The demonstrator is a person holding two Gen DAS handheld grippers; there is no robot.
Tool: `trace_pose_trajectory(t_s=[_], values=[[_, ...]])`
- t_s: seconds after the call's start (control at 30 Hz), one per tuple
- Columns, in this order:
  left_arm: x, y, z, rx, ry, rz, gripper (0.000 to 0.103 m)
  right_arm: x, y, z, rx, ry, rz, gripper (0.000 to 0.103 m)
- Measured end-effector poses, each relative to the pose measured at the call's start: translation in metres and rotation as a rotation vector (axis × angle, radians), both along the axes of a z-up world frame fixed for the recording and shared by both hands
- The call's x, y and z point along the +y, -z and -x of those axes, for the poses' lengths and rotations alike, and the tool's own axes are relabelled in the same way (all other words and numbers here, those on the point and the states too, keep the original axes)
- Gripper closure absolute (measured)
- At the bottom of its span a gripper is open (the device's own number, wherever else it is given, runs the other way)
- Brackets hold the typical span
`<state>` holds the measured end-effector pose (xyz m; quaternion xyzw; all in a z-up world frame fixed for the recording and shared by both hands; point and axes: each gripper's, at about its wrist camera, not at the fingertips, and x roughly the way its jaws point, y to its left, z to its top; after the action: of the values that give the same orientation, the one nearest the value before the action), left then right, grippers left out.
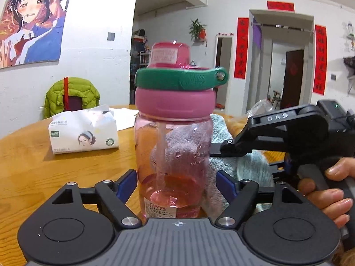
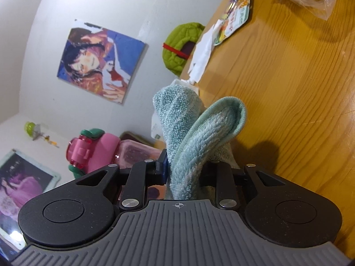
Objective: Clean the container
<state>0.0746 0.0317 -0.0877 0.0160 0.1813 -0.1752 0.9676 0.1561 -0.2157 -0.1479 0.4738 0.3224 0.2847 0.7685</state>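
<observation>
The left gripper (image 1: pixel 177 185) has its jaws clenched on the lower body of a pink bottle (image 1: pixel 174 148), which stands upright on the wooden worktop (image 1: pixel 44 155). A pink cap and green carry loop (image 1: pixel 180 78) sit well above the jaws. Just right of the bottle, the right gripper (image 2: pixel 186 168) comes in sideways, its jaws grasping a folded teal cloth (image 2: pixel 193 133) that lies against the bottle's far side. Beyond the left jaw rests a tissue pack (image 1: pixel 83 133); farther back, a green jacket (image 1: pixel 72 97) hangs over a chair.
</observation>
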Motion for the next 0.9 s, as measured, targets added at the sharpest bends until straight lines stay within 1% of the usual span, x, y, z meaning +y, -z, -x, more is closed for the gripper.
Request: trace_pose_trajectory(t_s=[0.07, 0.1, 0.13, 0.17, 0.2, 0.27, 0.3, 0.33, 0.37, 0.43, 0.47, 0.5, 0.57, 0.6, 0.63, 0.67, 0.7, 0.73, 0.8, 0.83, 0.87, 0.9], values=[[-0.003, 0.002, 0.001, -0.008, -0.007, -0.036, 0.032, -0.001, 0.001, 0.000, 0.007, 0.002, 0.003, 0.074], [-0.003, 0.002, 0.002, -0.013, -0.012, -0.044, 0.036, -0.002, 0.000, 0.001, 0.000, 0.013, 0.006, 0.075], [-0.003, 0.001, 0.002, -0.012, -0.013, -0.041, 0.036, -0.004, -0.001, 0.003, -0.017, 0.032, -0.003, 0.075], [0.000, 0.001, 0.002, -0.008, -0.012, -0.028, 0.037, -0.008, -0.003, 0.006, -0.047, 0.053, -0.043, 0.075], [0.001, 0.000, 0.002, -0.005, -0.010, -0.018, 0.037, -0.013, -0.002, 0.009, -0.085, 0.063, -0.121, 0.076], [0.001, 0.000, 0.003, -0.006, -0.011, -0.018, 0.037, -0.025, 0.001, 0.013, -0.159, 0.058, -0.320, 0.077], [0.000, 0.000, 0.003, -0.009, -0.012, -0.022, 0.037, -0.027, 0.004, 0.014, -0.170, 0.041, -0.403, 0.077], [0.000, 0.001, 0.004, -0.011, -0.011, -0.027, 0.037, -0.028, 0.008, 0.012, -0.158, 0.023, -0.455, 0.077], [-0.001, 0.001, 0.004, -0.013, -0.008, -0.031, 0.037, -0.026, 0.011, 0.009, -0.128, 0.006, -0.470, 0.077], [-0.003, 0.001, 0.005, -0.017, -0.009, -0.041, 0.037, -0.017, 0.018, 0.004, -0.057, -0.011, -0.423, 0.077], [-0.003, 0.001, 0.005, -0.017, -0.009, -0.040, 0.037, -0.014, 0.019, 0.002, -0.026, -0.004, -0.374, 0.077], [-0.003, 0.002, 0.005, -0.017, -0.009, -0.040, 0.037, -0.011, 0.020, 0.001, 0.005, 0.002, -0.313, 0.078], [-0.002, 0.002, 0.005, -0.017, -0.007, -0.036, 0.037, -0.006, 0.024, -0.003, 0.094, 0.016, -0.161, 0.078], [-0.003, 0.002, 0.005, -0.019, -0.007, -0.039, 0.037, -0.004, 0.025, -0.005, 0.123, 0.021, -0.108, 0.078], [-0.003, 0.002, 0.005, -0.019, -0.007, -0.039, 0.037, -0.003, 0.025, -0.005, 0.131, 0.023, -0.082, 0.078], [-0.003, 0.002, 0.005, -0.019, -0.007, -0.040, 0.037, -0.003, 0.023, -0.004, 0.119, 0.023, -0.068, 0.077], [-0.003, 0.002, 0.005, -0.018, -0.007, -0.040, 0.037, -0.004, 0.019, -0.002, 0.080, 0.025, -0.086, 0.077], [-0.003, 0.002, 0.005, -0.018, -0.007, -0.040, 0.037, -0.008, 0.016, 0.001, 0.030, 0.028, -0.146, 0.076], [-0.002, 0.002, 0.005, -0.017, -0.007, -0.038, 0.037, -0.018, 0.012, 0.007, -0.076, 0.018, -0.318, 0.077], [-0.003, 0.002, 0.005, -0.017, -0.008, -0.039, 0.037, -0.021, 0.010, 0.009, -0.120, 0.011, -0.371, 0.077], [-0.003, 0.002, 0.005, -0.019, -0.009, -0.044, 0.037, -0.021, 0.007, 0.009, -0.145, 0.007, -0.386, 0.077], [-0.004, 0.002, 0.005, -0.020, -0.010, -0.047, 0.037, -0.017, 0.006, 0.008, -0.130, 0.001, -0.360, 0.077]])
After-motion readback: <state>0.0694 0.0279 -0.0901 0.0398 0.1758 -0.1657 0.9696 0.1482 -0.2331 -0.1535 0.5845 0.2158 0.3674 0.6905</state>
